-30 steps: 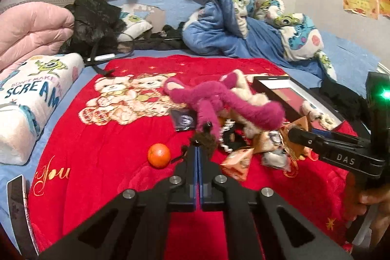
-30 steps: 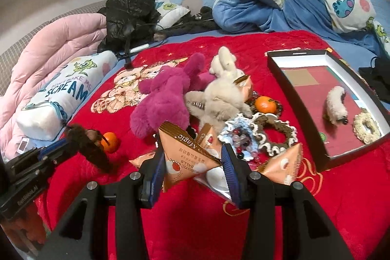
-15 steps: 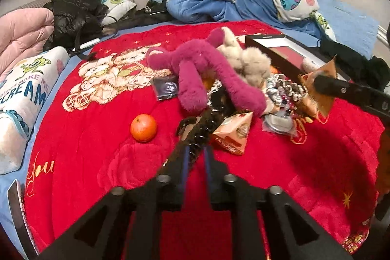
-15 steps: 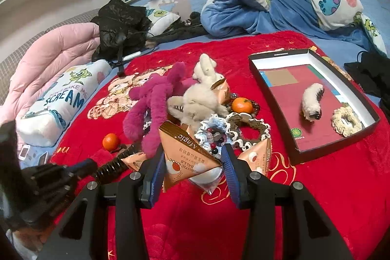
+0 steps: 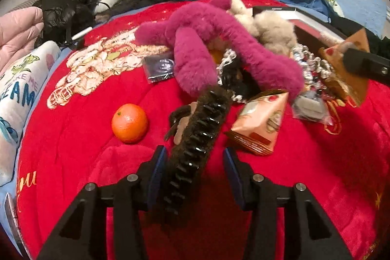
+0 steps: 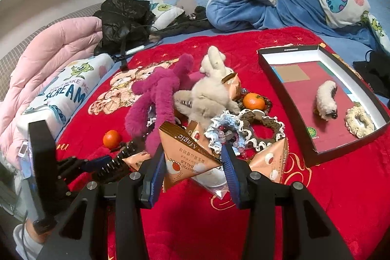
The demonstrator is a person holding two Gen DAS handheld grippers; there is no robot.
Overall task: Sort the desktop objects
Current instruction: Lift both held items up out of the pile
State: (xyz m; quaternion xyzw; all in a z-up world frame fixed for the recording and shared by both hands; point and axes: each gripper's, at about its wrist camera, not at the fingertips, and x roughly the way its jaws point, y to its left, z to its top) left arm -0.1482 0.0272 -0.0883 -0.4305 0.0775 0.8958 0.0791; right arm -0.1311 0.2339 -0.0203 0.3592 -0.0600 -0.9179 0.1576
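Black box holds two fuzzy clips; right jaws grip packet, left jaws opening around brown clip

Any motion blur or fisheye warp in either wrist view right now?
Left wrist: far pile smeared, the magenta plush soft, the hair clip near the lens sharper; black vignette at corners. Right wrist: sharp, snack pack print legible; box edges bow.

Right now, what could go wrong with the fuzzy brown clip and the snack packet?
The left gripper has just been opening, so the fuzzy brown clip between its fingers might drop crooked beside the orange. The snack packet in the right gripper hangs over the pile and could snag the beaded scrunchie.
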